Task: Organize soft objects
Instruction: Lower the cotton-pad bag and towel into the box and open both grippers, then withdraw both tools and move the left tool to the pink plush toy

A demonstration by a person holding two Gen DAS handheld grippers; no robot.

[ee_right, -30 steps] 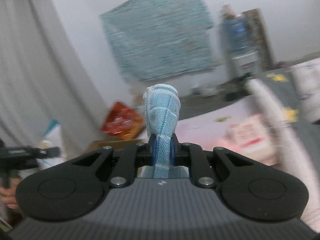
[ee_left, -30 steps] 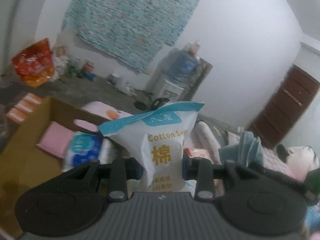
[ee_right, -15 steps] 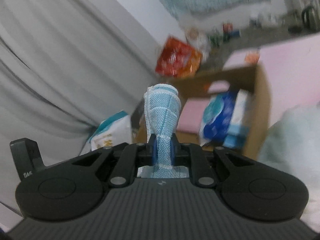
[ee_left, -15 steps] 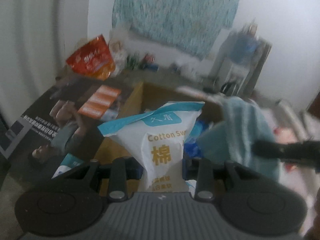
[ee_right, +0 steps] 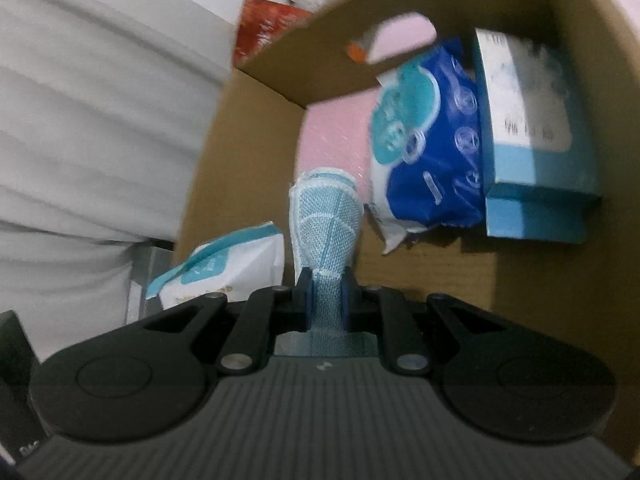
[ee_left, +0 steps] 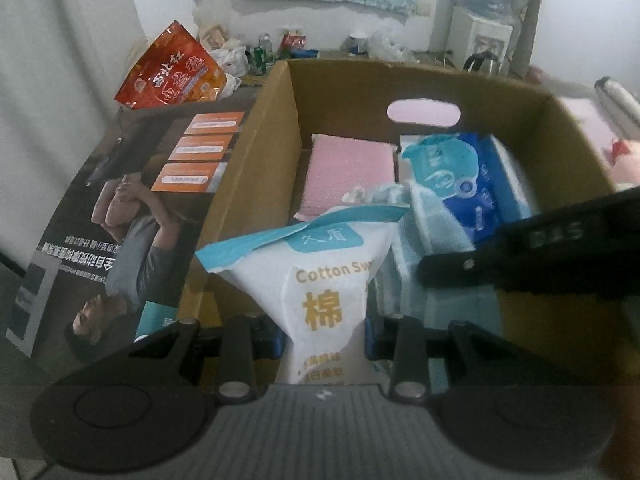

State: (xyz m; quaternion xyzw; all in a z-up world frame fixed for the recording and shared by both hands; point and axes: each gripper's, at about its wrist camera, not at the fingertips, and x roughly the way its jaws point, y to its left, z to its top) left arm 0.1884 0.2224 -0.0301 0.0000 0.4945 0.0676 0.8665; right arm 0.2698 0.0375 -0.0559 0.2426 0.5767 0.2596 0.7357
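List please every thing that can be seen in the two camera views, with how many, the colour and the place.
cardboard box: one, brown, centre, open
cotton swab bag: one, white and teal, between the left gripper's fingers
towel: one, light blue, in the right gripper, over the box
pink pad: one, pink, on the box floor, far side
tissue pack: one, blue, inside the box
blue carton: one, light blue, inside, beside the tissue pack
snack bag: one, red, behind the box
poster: one, dark, left of the box
left gripper: one, black
right gripper: one, black
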